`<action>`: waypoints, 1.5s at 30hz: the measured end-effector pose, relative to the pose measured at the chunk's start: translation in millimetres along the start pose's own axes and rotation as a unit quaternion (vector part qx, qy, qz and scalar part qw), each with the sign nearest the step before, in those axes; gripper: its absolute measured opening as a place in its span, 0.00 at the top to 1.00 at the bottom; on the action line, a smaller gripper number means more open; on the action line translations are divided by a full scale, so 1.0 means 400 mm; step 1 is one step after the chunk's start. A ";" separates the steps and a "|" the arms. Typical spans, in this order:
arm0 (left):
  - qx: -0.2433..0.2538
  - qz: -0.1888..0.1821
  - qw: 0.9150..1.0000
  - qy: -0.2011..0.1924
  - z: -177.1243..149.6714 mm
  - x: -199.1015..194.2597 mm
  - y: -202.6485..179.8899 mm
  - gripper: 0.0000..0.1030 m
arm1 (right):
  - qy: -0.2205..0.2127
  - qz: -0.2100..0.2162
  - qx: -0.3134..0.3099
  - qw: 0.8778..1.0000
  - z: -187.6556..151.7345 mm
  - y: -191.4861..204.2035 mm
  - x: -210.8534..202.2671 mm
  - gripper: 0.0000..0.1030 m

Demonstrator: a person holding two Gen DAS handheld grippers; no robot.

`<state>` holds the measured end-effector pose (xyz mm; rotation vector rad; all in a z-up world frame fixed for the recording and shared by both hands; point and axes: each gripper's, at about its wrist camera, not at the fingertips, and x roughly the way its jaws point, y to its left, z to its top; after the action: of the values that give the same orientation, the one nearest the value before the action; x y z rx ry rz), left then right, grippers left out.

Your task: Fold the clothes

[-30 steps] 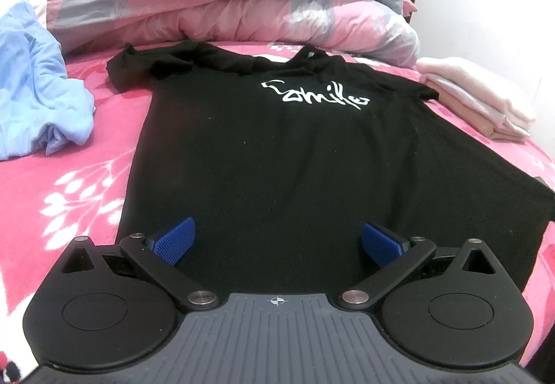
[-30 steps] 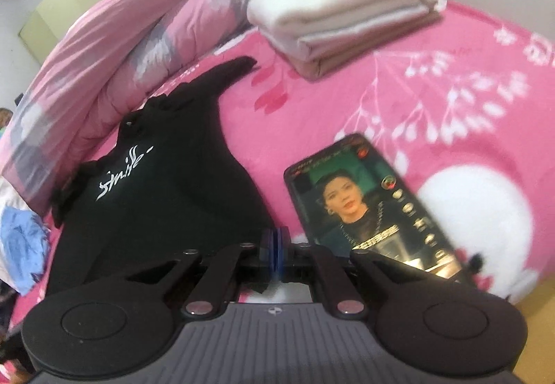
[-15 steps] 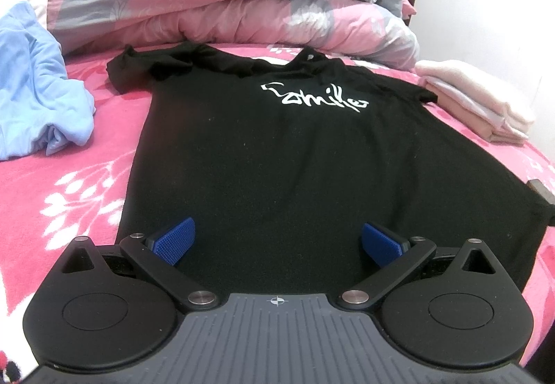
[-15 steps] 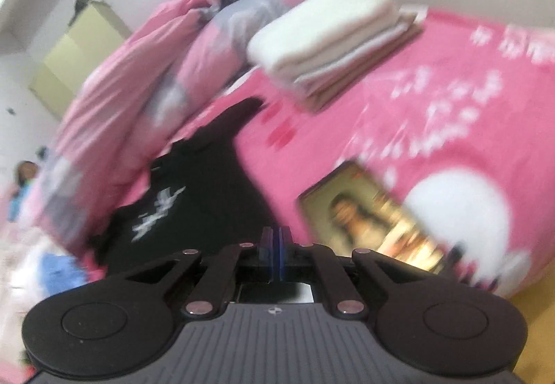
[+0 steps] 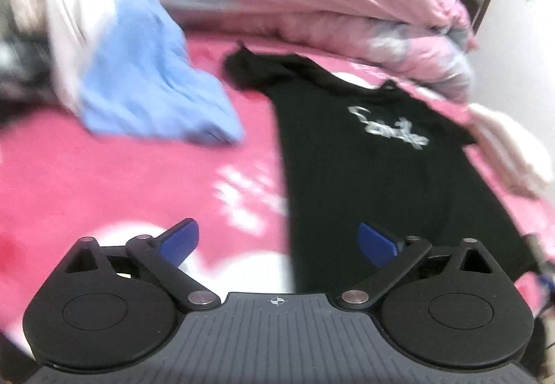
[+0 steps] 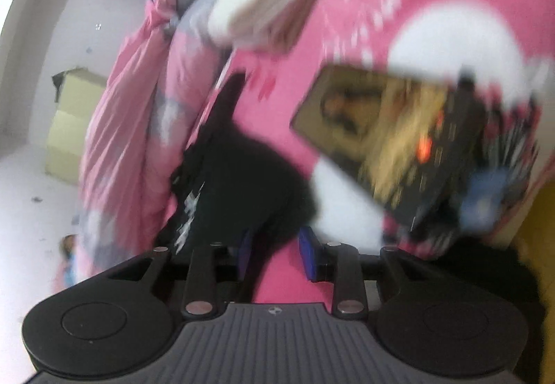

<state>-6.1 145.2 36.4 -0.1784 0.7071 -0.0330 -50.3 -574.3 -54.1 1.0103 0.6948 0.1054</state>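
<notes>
Black T-shirt (image 5: 367, 176) spread flat on pink bed (image 5: 121, 182), print up. Left hand-held gripper (image 5: 277, 241) wide open, empty. Right hand-held gripper (image 6: 274, 255) opening at hem corner, cloth between pads. Step: spreading done. Next: grasp sleeve, fold inward.

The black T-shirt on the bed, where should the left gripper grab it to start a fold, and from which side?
Probably the near hem corner of the black T-shirt. It lies flat, collar far, hem toward the open left gripper, and that side edge borders bare pink bedspread. Come in low from the blue garment's side and pinch the edge.
</notes>
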 end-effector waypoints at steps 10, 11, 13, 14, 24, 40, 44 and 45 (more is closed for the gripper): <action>0.150 0.193 0.967 -0.072 0.160 -0.192 0.063 0.01 | 0.001 -0.058 -0.085 0.995 0.023 0.074 0.014 0.63; 0.121 0.158 0.979 -0.047 0.135 -0.171 0.073 0.01 | 0.003 -0.059 -0.090 0.994 0.019 0.075 0.010 0.62; 0.046 0.070 0.996 0.013 0.067 -0.109 0.092 0.03 | 0.007 -0.064 -0.097 0.993 0.013 0.076 0.003 0.60; 0.012 0.034 0.999 0.039 0.028 -0.075 0.095 0.06 | 0.011 -0.068 -0.099 0.993 0.010 0.076 0.001 0.60; -0.064 -0.122 0.987 0.082 -0.149 0.064 0.036 0.36 | 0.015 -0.088 -0.152 0.984 0.058 0.128 -0.009 0.60; -0.006 -0.080 0.996 0.050 -0.207 0.052 -0.018 0.46 | 0.068 -0.106 -0.165 0.978 0.084 0.110 0.084 0.61; 0.013 -0.057 0.998 0.036 -0.219 0.049 -0.038 0.60 | 0.077 -0.098 -0.163 0.979 0.071 0.104 0.077 0.67; 0.013 -0.049 0.998 0.032 -0.220 0.047 -0.039 0.67 | 0.079 -0.095 -0.162 0.979 0.067 0.103 0.074 0.69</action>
<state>-48.6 114.7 -38.7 -0.1877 0.7601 -0.1425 -2.0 -560.3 -26.3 0.6234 0.8835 0.1288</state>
